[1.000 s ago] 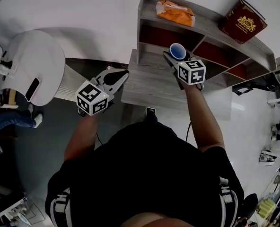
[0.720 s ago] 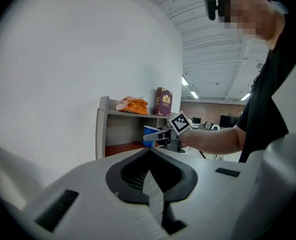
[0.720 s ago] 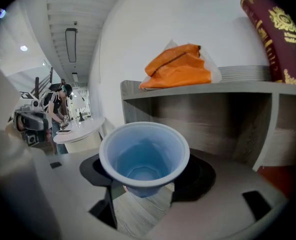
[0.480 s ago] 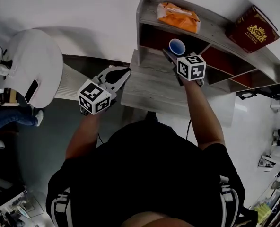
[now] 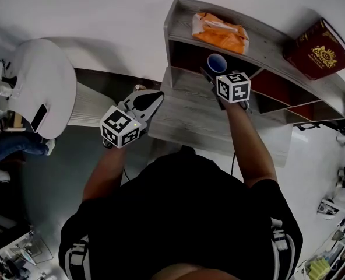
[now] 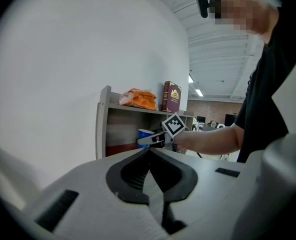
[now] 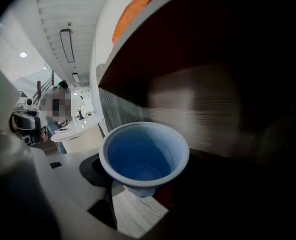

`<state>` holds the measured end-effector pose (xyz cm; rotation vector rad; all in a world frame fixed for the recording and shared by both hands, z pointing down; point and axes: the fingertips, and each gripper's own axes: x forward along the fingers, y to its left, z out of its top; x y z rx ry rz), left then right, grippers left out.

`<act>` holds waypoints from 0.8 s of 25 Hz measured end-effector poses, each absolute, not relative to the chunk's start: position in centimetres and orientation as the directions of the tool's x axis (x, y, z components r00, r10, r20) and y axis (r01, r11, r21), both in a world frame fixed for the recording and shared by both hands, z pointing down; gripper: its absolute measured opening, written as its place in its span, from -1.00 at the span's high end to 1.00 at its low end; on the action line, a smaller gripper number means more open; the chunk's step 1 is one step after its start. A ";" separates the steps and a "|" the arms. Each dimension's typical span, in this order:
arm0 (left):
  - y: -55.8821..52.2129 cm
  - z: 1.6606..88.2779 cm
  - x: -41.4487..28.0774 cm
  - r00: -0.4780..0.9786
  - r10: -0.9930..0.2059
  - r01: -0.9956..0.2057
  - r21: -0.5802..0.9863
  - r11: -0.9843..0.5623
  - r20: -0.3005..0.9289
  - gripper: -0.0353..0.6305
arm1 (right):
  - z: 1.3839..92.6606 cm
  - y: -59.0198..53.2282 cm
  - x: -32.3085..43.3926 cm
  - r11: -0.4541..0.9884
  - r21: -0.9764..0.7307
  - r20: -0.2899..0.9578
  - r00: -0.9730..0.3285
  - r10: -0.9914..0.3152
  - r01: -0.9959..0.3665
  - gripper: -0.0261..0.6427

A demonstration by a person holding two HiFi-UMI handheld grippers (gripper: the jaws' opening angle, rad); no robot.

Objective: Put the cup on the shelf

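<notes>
Holding: right gripper clamps the blue cup upright, low on its wall.
Cup: at the front edge of the shelf's left-end lower bay, seemingly not yet seated.
Left gripper: jaws together, empty.
Advice: keep it level; seat the base before letting go.
</notes>
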<state>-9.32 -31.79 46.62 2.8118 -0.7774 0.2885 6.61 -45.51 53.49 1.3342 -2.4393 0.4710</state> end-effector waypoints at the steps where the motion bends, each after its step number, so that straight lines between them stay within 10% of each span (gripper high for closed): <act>1: -32.1 46.8 -9.1 0.839 -0.486 -0.527 0.145 -0.837 0.245 0.85 | 53.8 -45.8 6.7 0.512 -0.135 0.431 -0.515 -0.741 -0.849 0.02; 20: -34.1 49.1 -6.5 0.829 -0.476 -0.533 0.159 -0.831 0.295 0.85 | 58.0 -49.2 7.8 0.543 -0.113 0.505 -0.519 -0.690 -0.832 0.02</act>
